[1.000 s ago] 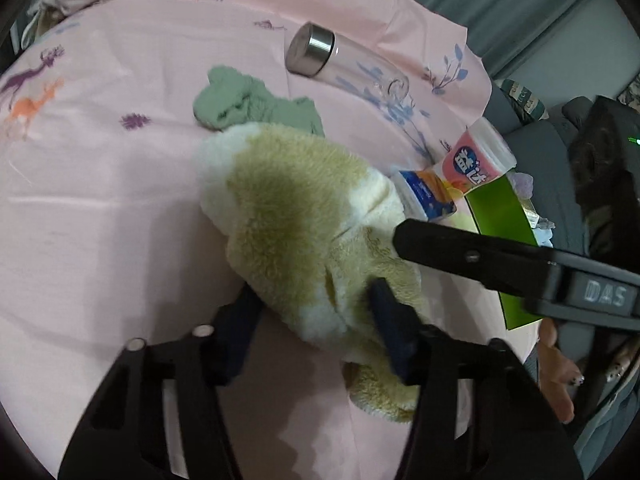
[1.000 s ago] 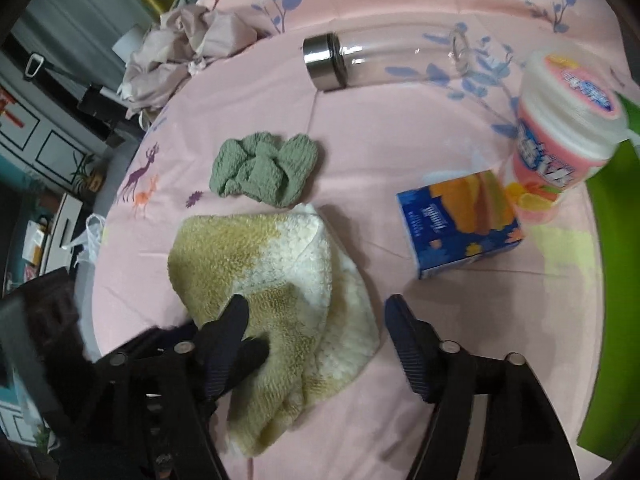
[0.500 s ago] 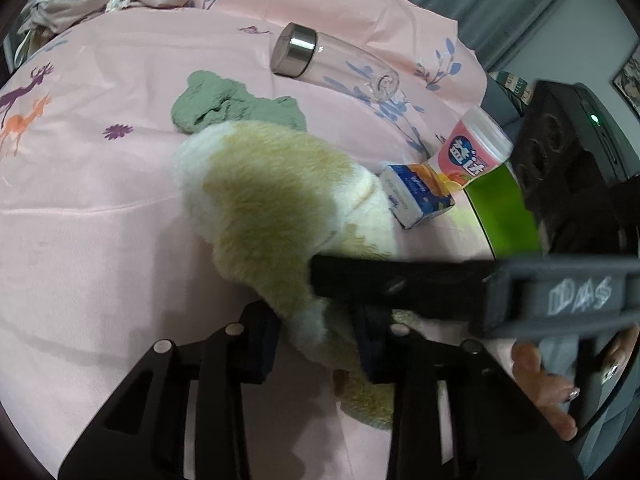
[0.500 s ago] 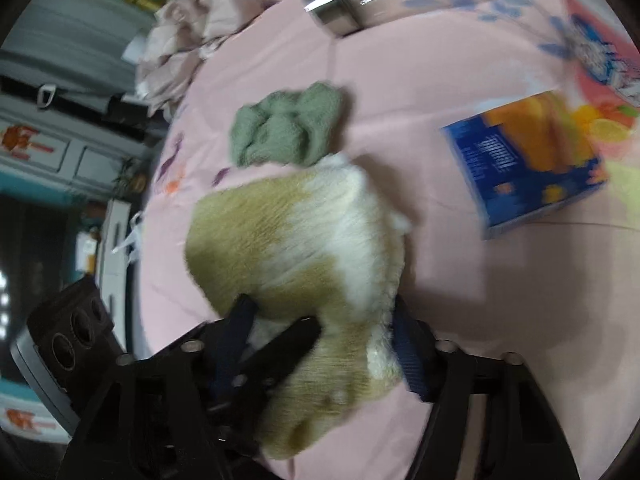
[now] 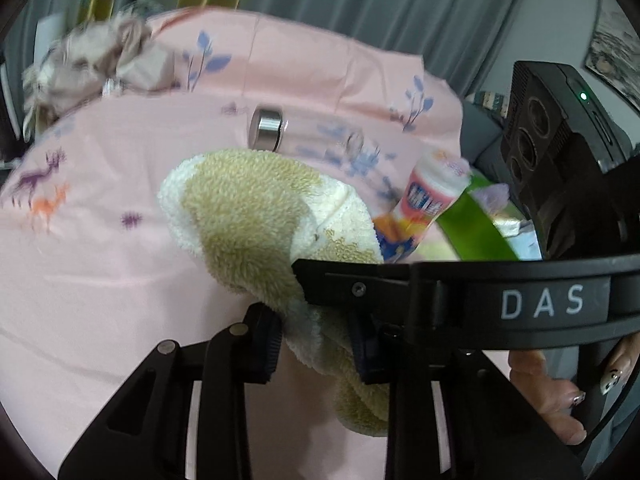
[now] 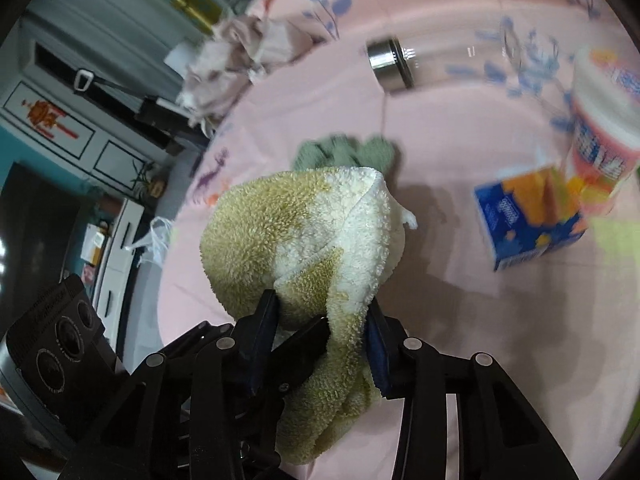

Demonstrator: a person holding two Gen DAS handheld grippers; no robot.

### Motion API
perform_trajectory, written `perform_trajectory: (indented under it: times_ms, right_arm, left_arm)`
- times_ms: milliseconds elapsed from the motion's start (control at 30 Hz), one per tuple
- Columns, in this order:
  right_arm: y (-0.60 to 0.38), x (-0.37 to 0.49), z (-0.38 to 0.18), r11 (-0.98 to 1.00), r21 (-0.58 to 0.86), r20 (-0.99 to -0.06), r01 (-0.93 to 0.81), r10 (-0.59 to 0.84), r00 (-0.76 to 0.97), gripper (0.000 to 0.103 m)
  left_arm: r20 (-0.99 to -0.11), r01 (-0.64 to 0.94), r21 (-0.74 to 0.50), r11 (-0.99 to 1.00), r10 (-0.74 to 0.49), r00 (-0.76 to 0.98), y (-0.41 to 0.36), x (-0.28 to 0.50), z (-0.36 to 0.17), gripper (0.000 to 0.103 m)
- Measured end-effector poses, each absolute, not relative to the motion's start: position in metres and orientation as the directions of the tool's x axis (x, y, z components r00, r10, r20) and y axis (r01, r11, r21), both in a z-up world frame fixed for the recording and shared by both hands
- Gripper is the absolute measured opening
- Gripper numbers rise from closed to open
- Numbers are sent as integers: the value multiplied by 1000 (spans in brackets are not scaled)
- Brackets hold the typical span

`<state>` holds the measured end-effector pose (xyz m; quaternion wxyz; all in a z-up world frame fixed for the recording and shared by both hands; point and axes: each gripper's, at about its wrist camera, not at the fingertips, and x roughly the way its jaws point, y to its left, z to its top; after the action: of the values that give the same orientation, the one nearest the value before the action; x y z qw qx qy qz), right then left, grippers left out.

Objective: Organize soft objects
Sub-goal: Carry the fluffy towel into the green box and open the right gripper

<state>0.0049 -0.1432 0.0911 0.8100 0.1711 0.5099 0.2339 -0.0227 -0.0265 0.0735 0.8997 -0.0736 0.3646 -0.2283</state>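
A fluffy yellow-and-white towel (image 6: 296, 240) is bunched between both sets of fingers, raised off a pink bed sheet (image 5: 80, 280) printed with deer and blue leaves. The left gripper (image 5: 316, 344) has its dark blue fingers (image 5: 266, 344) clamped on a narrow fold of the towel, which bulges ahead of them and hangs below them. The right gripper (image 6: 322, 340) has just been closing, and its fingers (image 6: 378, 344) press on the same towel from both sides, close beside the left gripper's. In the left wrist view the right gripper's black arm crosses in front of the towel, and a hand (image 5: 548, 396) with painted nails shows at the lower right.

Just beyond the towel, ahead of the right fingers, lies a crumpled grey-green cloth (image 6: 344, 152). Farther ahead a clear bottle with a steel cap (image 6: 390, 62) lies on its side. To the right of the fingers sits a blue and orange tissue pack (image 6: 528, 220), with a pink and white tub (image 6: 604, 136) just behind it. A heap of pale crumpled fabric (image 6: 240, 52) lies at the far left of the bed.
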Motion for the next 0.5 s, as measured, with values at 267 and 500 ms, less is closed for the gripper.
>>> perform_trajectory:
  times_ms: [267, 500]
  right_arm:
    - [-191, -16, 148, 837, 499, -647, -226, 533, 546, 43]
    - [-258, -41, 183, 856, 476, -556, -202, 471, 685, 43]
  left_arm:
    - [-532, 451, -219, 865, -494, 688, -71, -32, 126, 25]
    - [-452, 555, -156, 817, -559, 696, -132, -41, 156, 24]
